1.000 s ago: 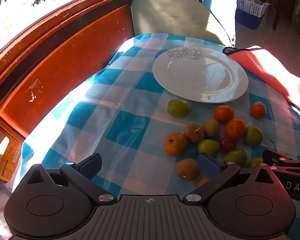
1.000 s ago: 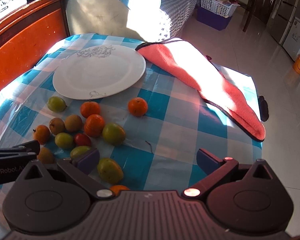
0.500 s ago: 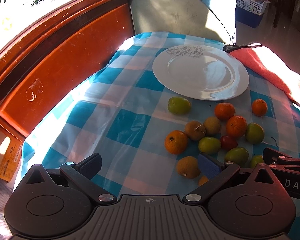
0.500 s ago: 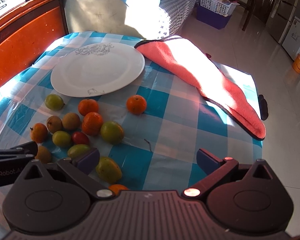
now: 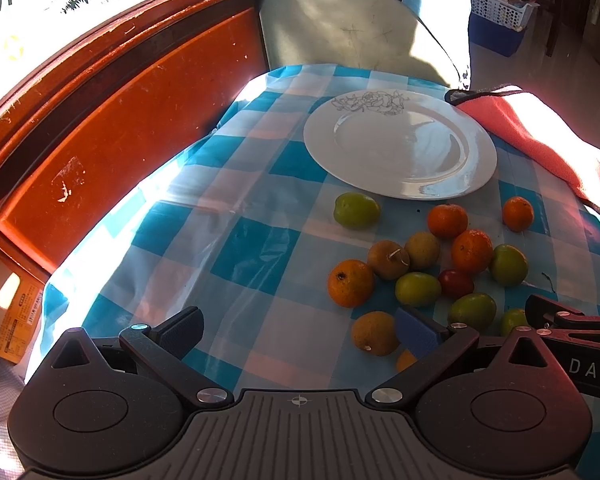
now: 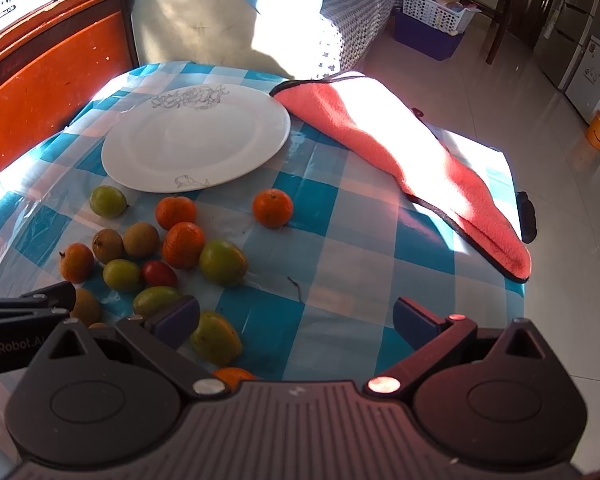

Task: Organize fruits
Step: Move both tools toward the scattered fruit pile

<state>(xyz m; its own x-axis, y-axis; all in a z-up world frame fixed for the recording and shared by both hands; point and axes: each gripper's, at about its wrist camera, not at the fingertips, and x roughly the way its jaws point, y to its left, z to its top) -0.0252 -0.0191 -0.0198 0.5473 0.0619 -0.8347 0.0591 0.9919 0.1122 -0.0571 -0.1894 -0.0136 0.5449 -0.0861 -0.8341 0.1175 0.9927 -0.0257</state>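
A white plate [image 5: 472, 136] [image 6: 140, 160] sits bare on the blue checked tablecloth. In front of it lie several loose fruits: oranges [image 5: 350, 283] [image 6: 272, 207], green fruits [image 5: 356, 210] [image 6: 222, 262], brown fruits [image 5: 388, 254] [image 6: 141, 240] and a small red one [image 5: 455, 283] [image 6: 159, 273]. My left gripper [image 5: 298, 330] is open and empty, low over the cloth, its right finger beside a brown fruit [image 5: 374, 333]. My right gripper [image 6: 296, 320] is open and empty, with a green fruit [image 6: 216, 338] just inside its left finger.
A folded orange-pink towel [image 6: 400, 152] [image 5: 540, 136] lies right of the plate, reaching the table's right edge. A red-brown wooden headboard [image 5: 100, 120] borders the table's left side. Each gripper's body shows at the other view's edge [image 5: 572, 320] [image 6: 24, 304].
Both grippers have drifted slightly forward over the table; the plate and fruits sit a little nearer in view. Nothing was gripped or moved.
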